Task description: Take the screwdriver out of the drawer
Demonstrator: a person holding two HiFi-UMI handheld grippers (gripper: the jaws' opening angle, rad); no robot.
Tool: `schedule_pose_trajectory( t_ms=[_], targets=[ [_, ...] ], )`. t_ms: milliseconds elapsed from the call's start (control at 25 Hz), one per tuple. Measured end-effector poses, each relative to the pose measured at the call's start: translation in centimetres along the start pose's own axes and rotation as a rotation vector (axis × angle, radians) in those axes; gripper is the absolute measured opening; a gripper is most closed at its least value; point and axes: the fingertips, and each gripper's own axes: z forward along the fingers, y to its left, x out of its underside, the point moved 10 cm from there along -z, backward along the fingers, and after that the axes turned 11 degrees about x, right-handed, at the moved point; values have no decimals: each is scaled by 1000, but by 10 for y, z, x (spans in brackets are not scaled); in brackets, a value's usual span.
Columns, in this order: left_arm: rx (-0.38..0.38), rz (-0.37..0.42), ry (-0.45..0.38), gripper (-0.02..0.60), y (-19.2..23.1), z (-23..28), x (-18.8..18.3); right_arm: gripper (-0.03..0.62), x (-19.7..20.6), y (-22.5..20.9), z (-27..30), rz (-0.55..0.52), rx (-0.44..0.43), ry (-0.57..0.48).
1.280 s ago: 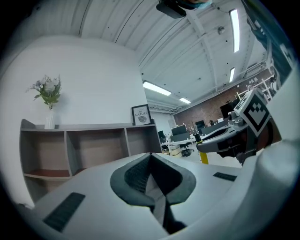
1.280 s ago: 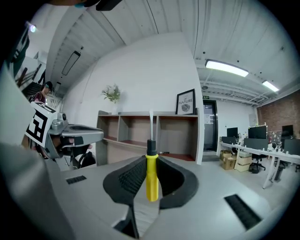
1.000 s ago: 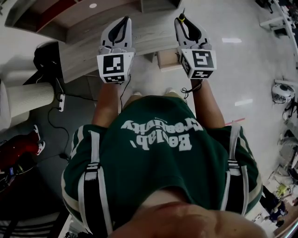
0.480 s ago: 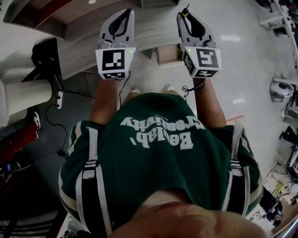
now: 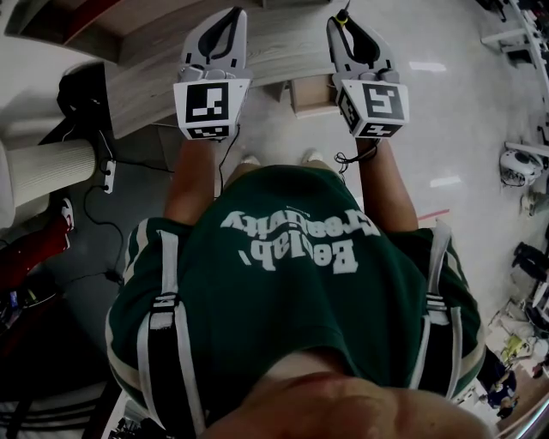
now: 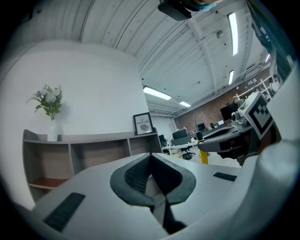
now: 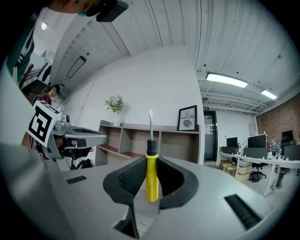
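Observation:
My right gripper (image 7: 151, 182) is shut on a screwdriver (image 7: 152, 176) with a yellow handle. It holds the handle between its pads, and the black collar and metal blade stand up above the jaws. In the head view the right gripper (image 5: 346, 24) is held level in front of the person, with the screwdriver (image 5: 342, 17) poking out at its tip. To its left, at the same height, is the left gripper (image 5: 228, 26). Seen from its own camera, the left gripper (image 6: 151, 180) has its pads together and nothing between them.
A wooden desk (image 5: 154, 90) runs below and ahead of both grippers, with a small wooden box-like unit (image 5: 310, 96) under its edge. A wall shelf (image 6: 89, 154) carries a vase of flowers (image 6: 48, 105) and a framed print (image 6: 143, 124). A power strip (image 5: 109, 176) and cables lie on the dark floor at left.
Both grippers sit slightly higher in the head view than a second ago. The right gripper's hold on the screwdriver is unchanged.

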Motion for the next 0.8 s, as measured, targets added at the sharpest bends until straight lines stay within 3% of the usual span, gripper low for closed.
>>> schedule_pose_trajectory(
  t_ms=[800],
  targets=[
    [-9, 11, 9, 17, -8, -11, -6, 81, -9, 0, -16, -15, 33, -36]
  ],
)
